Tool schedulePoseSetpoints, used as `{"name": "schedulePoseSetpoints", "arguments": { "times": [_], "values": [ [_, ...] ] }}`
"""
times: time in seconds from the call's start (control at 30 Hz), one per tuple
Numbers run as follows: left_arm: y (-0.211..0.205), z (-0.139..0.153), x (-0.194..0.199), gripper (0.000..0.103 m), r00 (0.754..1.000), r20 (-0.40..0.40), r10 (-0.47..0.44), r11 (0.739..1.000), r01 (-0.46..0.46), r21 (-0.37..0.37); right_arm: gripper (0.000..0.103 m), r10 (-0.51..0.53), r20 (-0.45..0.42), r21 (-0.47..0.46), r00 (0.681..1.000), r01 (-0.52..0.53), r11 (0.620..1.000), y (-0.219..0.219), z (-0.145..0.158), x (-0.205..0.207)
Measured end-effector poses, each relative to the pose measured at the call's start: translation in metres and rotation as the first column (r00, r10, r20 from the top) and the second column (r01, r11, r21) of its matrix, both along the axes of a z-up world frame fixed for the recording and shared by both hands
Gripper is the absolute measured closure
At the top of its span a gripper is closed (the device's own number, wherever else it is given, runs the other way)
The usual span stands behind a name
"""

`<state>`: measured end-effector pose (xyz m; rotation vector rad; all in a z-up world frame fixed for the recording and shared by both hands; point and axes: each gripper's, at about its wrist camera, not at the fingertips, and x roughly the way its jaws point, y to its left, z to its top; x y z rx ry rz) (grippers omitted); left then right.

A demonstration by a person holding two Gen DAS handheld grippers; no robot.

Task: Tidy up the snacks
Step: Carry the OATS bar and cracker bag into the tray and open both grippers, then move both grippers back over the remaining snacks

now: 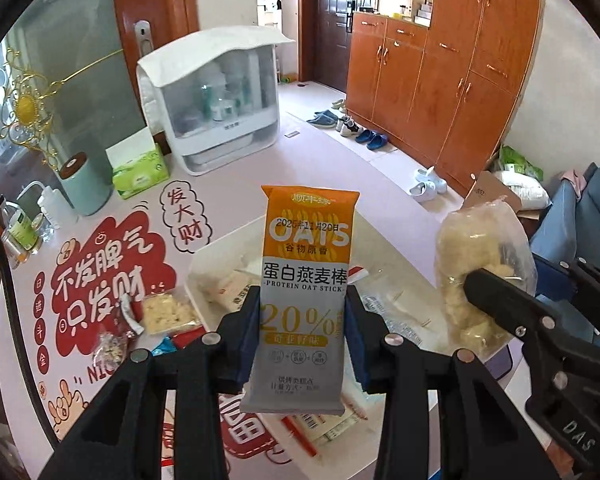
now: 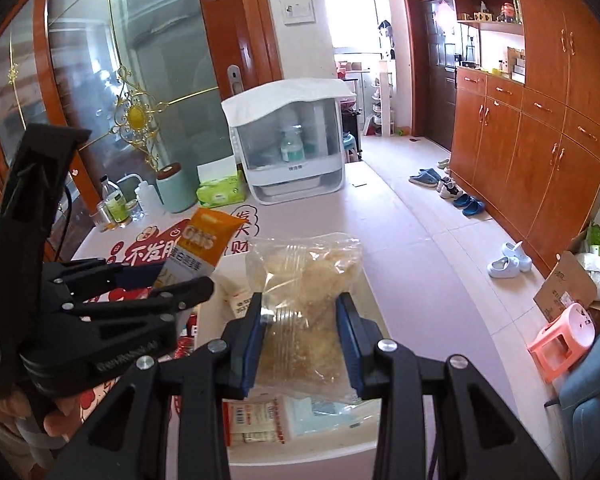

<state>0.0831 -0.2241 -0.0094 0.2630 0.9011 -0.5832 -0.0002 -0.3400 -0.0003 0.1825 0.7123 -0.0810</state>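
1. I am clamping my left gripper (image 1: 303,308) on the orange-and-grey oat stick packet (image 1: 306,280), its long axis upright above the white tray (image 1: 396,240).
2. I am pinching the clear bag of pale flakes (image 2: 300,304) in my right gripper (image 2: 300,340), also above the tray and right of the packet, both grippers about equally near it.

The orange-and-grey oat stick packet (image 1: 305,300) is standing upright in the air, pinched at its lower half, label facing us. Beside it to the right, the clear bag of pale yellow flakes (image 2: 304,312) is hanging crumpled, squeezed at mid-height. Below both, the white tray (image 1: 380,236) is sitting with flat wrapped snacks (image 2: 256,420) lying inside.
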Motion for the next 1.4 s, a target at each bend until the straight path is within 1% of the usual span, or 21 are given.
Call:
{"name": "schedulePoseSetpoints", "arguments": {
  "times": [0.1,0.4,0.57,0.67,0.7,0.73,0.77,0.83,0.93,1.17,1.4],
  "values": [
    [-0.008,-0.001,0.001,0.065,1.0,0.003,0.002,1.0,-0.002,0.007,0.067,-0.001,-0.007,0.003,1.0,0.001,1.0,-0.008,-0.003,0.002],
    [-0.008,-0.003,0.011,0.065,0.999,-0.002,0.048,0.999,-0.048,0.025,0.067,-0.001,-0.049,0.014,0.999,0.002,1.0,-0.019,-0.017,0.017],
    [-0.013,-0.007,0.011,0.065,0.999,-0.005,0.048,0.998,-0.047,0.042,0.067,0.0,-0.072,0.015,0.997,0.001,1.0,-0.023,-0.024,0.02],
    [-0.017,-0.009,0.011,0.062,0.999,0.01,0.047,0.997,-0.048,0.059,0.066,0.002,-0.087,0.015,0.996,-0.001,1.0,-0.024,-0.027,0.021],
    [-0.017,-0.01,0.01,0.061,0.998,0.022,0.053,0.996,-0.055,0.064,0.066,0.002,-0.092,0.018,0.996,0.0,1.0,-0.025,-0.027,0.021],
    [-0.017,-0.01,0.009,0.048,0.998,0.03,0.059,0.996,-0.061,0.067,0.066,0.003,-0.095,0.022,0.996,-0.001,1.0,-0.025,-0.028,0.021],
    [-0.017,-0.011,0.009,0.027,0.997,0.034,0.066,0.995,-0.068,0.069,0.066,0.009,-0.095,0.03,0.995,-0.006,1.0,-0.025,-0.028,0.02],
    [-0.013,-0.01,0.009,0.015,0.993,0.055,0.101,0.992,-0.104,0.064,0.059,0.014,-0.1,0.037,0.995,-0.011,0.999,-0.025,-0.029,0.02],
    [-0.008,-0.013,0.01,0.014,0.993,0.036,0.111,0.991,-0.113,0.065,0.051,0.009,-0.106,0.031,0.994,-0.006,1.0,-0.024,-0.031,0.017],
    [0.009,-0.021,0.006,0.014,0.991,0.008,0.133,0.988,-0.134,0.081,0.051,0.008,-0.127,0.037,0.992,-0.003,0.999,-0.021,-0.038,0.012],
    [0.031,-0.02,-0.004,0.014,0.989,0.011,0.146,0.985,-0.146,0.092,0.051,0.0,-0.142,0.042,0.99,0.006,0.999,-0.011,-0.041,0.011]
  ]
}}
